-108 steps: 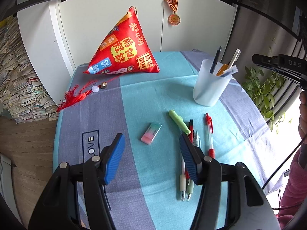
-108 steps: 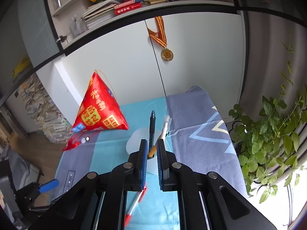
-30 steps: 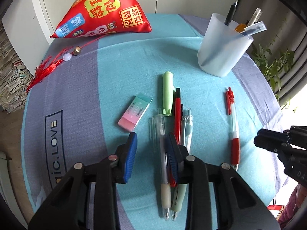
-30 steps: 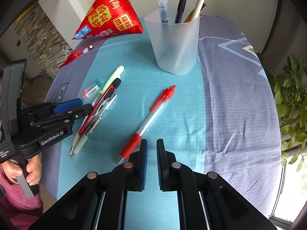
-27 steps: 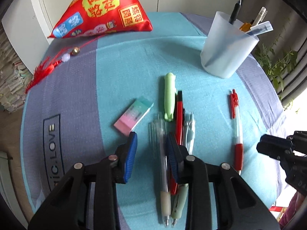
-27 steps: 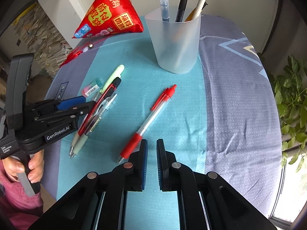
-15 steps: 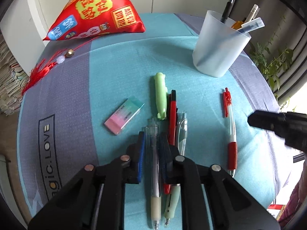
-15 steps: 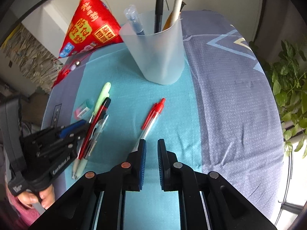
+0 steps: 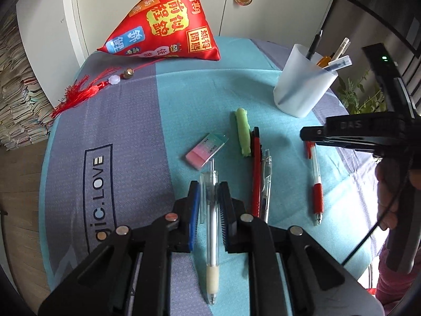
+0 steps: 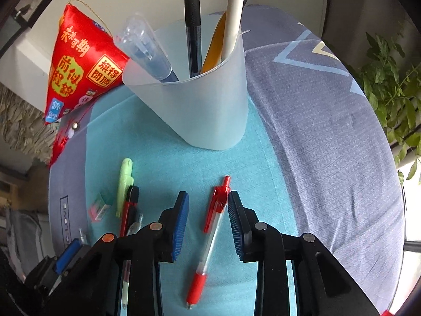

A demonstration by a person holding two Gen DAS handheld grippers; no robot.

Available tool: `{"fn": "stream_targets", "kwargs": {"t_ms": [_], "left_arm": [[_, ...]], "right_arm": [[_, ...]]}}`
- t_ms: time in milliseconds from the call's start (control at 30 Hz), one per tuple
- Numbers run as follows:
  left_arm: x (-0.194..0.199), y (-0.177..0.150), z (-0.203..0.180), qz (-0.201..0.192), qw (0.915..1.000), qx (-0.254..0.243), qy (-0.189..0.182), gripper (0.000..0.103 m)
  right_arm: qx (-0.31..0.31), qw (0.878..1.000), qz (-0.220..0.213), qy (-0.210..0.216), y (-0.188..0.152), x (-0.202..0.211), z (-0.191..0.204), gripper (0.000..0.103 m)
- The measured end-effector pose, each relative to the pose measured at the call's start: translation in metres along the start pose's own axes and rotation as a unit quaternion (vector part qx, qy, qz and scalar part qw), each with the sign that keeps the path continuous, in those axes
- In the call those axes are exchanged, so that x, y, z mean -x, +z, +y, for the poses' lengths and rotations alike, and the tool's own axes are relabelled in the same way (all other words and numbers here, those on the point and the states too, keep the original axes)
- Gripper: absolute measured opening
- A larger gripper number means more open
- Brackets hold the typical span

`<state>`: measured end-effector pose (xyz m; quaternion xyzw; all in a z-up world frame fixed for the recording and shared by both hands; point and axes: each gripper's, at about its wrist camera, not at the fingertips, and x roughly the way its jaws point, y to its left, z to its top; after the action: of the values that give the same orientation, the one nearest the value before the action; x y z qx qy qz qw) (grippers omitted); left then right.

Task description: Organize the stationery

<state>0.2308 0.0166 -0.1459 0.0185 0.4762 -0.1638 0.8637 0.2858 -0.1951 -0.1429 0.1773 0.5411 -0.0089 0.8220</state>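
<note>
My left gripper (image 9: 209, 197) is shut on a clear pen (image 9: 211, 226) with a cream grip and holds it just above the cloth. A pink-green eraser (image 9: 206, 150), a green pen (image 9: 243, 131), a red-black pen (image 9: 255, 168) and a clear pen (image 9: 266, 179) lie ahead. My right gripper (image 10: 208, 208) is open, its blue pads astride a red pen (image 10: 210, 234) that lies on the cloth. The frosted pen cup (image 10: 194, 102) holding several pens stands just beyond it; it also shows in the left wrist view (image 9: 302, 89).
A red triangular cushion (image 9: 163, 26) with a red tassel (image 9: 81, 92) sits at the table's far side. The table edge drops off at right, with a green plant (image 10: 389, 79) beyond. Stacks of paper (image 9: 15, 100) stand left of the table.
My left gripper has closed on the clear cream-grip pen and lifted it slightly. My right gripper has moved in low toward the cup and opened around the red pen.
</note>
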Motion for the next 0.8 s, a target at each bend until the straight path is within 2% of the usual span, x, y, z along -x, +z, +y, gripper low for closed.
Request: {"fn": "stream_targets", "kwargs": {"t_ms": [200,267,333,400,800], "left_arm": [[0.000,0.001,0.000,-0.005,0.9999,-0.008,-0.007,0.013],[0.000,0.001,0.001,-0.005,0.9999,-0.009,-0.008,0.013],[0.001,0.001,0.002,-0.006,0.9999,-0.008,-0.008,0.013],[0.003,0.001,0.003,-0.009,0.9999,-0.007,-0.008,0.013],[0.030,0.000,-0.001,-0.040,0.9991,-0.007,-0.012,0.013]], "right_arm": [[0.012,0.999,-0.006,-0.046,-0.002,-0.008,0.013,0.030],[0.030,0.998,-0.010,-0.057,-0.003,-0.009,0.020,0.016],[0.031,0.999,-0.010,-0.042,-0.004,-0.008,0.020,0.015],[0.028,1.000,-0.003,-0.009,-0.007,-0.005,0.020,0.014],[0.081,0.993,-0.081,0.040,-0.035,0.075,0.029,0.014]]}}
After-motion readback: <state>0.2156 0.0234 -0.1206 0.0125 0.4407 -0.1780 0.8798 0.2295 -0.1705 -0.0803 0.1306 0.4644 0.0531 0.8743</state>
